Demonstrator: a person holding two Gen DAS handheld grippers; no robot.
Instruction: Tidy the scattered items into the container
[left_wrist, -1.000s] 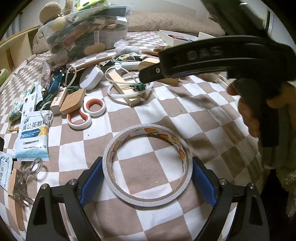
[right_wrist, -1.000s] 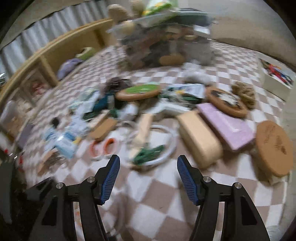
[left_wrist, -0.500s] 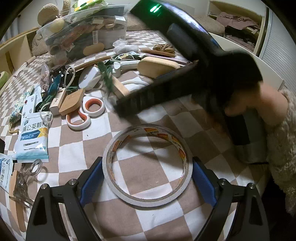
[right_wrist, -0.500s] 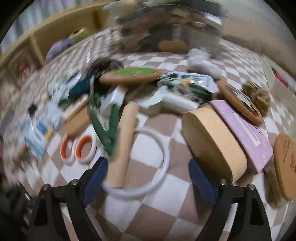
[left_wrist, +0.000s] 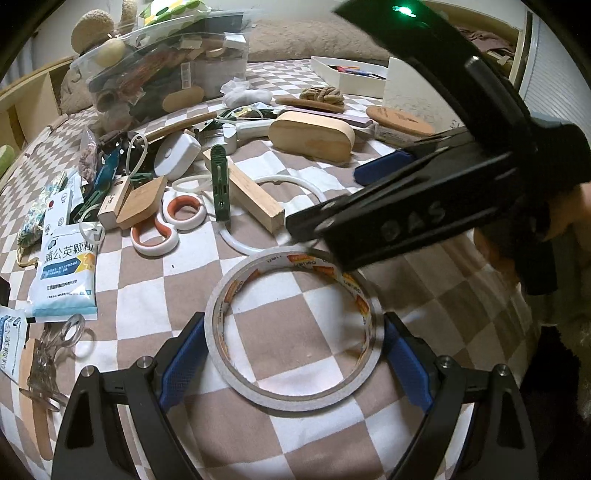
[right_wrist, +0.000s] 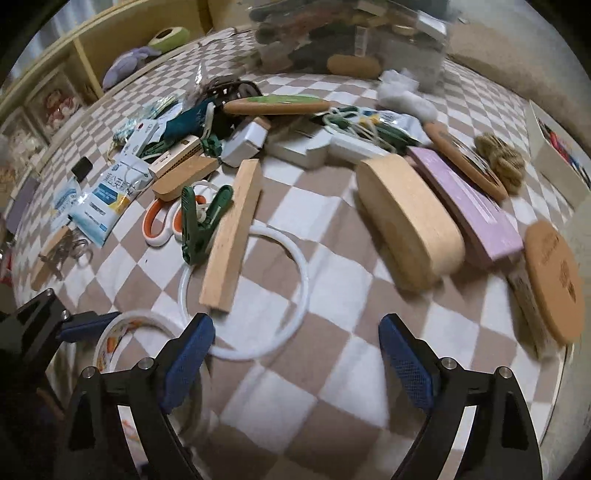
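1. Left hand-held gripper (left_wrist: 293, 363): its jaws stand wide around the tape roll (left_wrist: 293, 328), one blue pad at each side of the ring. Whether the pads press on it cannot be told. The roll lies flat on the checked cloth (left_wrist: 147, 291), exactly as it did a second ago.
2. Right hand-held gripper (right_wrist: 297, 360): its jaws, narrow a second ago, now stand wide with nothing between the pads. It has come lower and nearer the clutter. The white ring (right_wrist: 258, 295) lies just ahead of its left pad, and the wooden block (right_wrist: 231, 236) rests across that ring.
3. In the left wrist view the right hand-held gripper (left_wrist: 332, 199) now crosses from the right, beyond the tape roll, its tip over the near edge of the white ring (left_wrist: 236, 240).
4. Green clip (right_wrist: 201, 225): it leans against the left side of the wooden block, ahead and left of the right hand-held gripper.
5. Container (left_wrist: 166, 62): the clear bin stands far ahead of both tools, already heaped, well apart from the tape roll.
6. Reading: the widened jaws suggest a pick-up around the ring or block is being prepared; no scattered item is lifted yet.
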